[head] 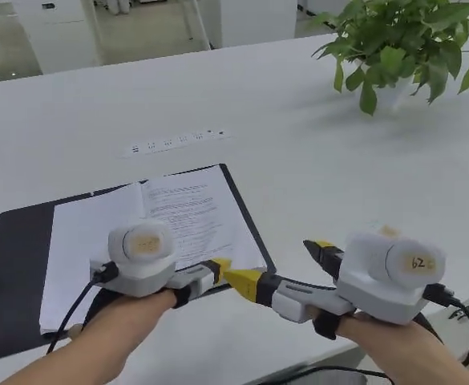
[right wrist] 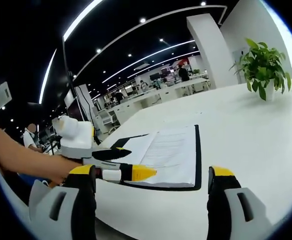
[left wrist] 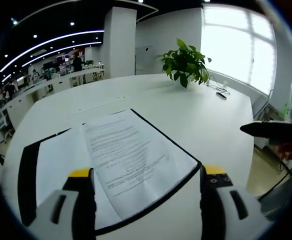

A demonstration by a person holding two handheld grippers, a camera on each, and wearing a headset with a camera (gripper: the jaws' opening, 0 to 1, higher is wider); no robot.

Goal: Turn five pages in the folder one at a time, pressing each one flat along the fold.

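The left gripper [left wrist: 146,176] and right gripper [right wrist: 146,172] hold their jaws wide apart beside the flat black folder [head: 14,265] with smooth white pages [head: 190,212].

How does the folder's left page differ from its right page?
The left page looks blank; the right page carries printed text. The left page leaves a wide strip of black folder cover bare beside it; the right page nearly reaches the cover's edge. Both are white.
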